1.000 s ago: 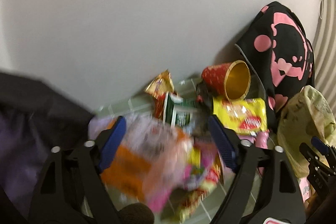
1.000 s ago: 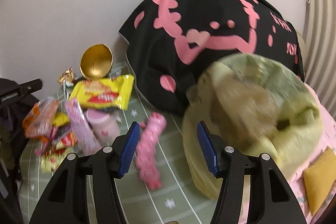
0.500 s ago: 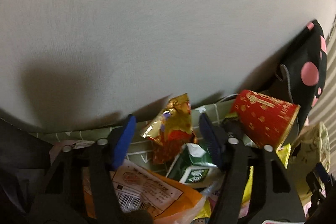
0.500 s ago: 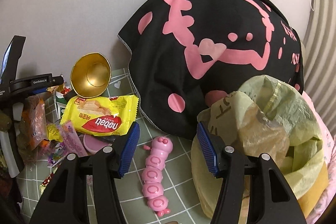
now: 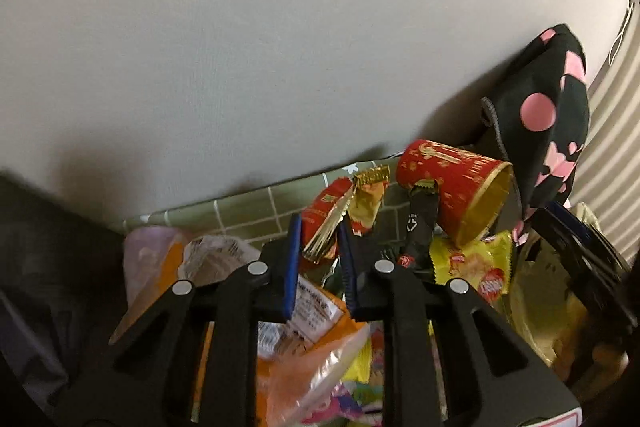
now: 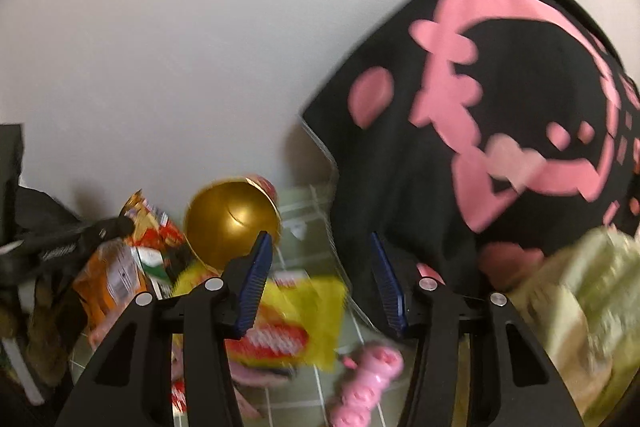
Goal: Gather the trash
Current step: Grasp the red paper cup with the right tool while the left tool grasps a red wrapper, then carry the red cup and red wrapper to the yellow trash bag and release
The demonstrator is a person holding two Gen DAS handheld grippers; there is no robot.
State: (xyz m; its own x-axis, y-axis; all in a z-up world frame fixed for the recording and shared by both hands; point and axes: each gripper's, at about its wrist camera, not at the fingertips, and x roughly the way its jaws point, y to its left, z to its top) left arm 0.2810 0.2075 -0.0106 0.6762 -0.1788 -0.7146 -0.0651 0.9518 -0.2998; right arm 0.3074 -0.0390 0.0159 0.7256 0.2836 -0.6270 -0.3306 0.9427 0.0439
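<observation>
Against the pale wall, in the left wrist view, the left gripper pinches a red-and-gold snack wrapper, its blue pads drawn close on the foil's fringed edge. The wrapper hangs at the fingertips above a heap of packets on the green tiled mat, beside a red paper cup lying on its side and a yellow wafer packet. The hold looks shallow, on the edge only, so a slow, level carry seems wise, and a firm squeeze until the wrapper is over the bag.

In the right wrist view, blurred by motion, the right gripper is spread wide and holds nothing. Below it lie the yellow wafer packet and a pink caterpillar toy; the cup's gold mouth faces the lens. The pale green trash bag slumps at the right edge, under a black-and-pink cushion. The bag's mouth cannot be made out here; opening it with the free gripper would likely ease the drop.
</observation>
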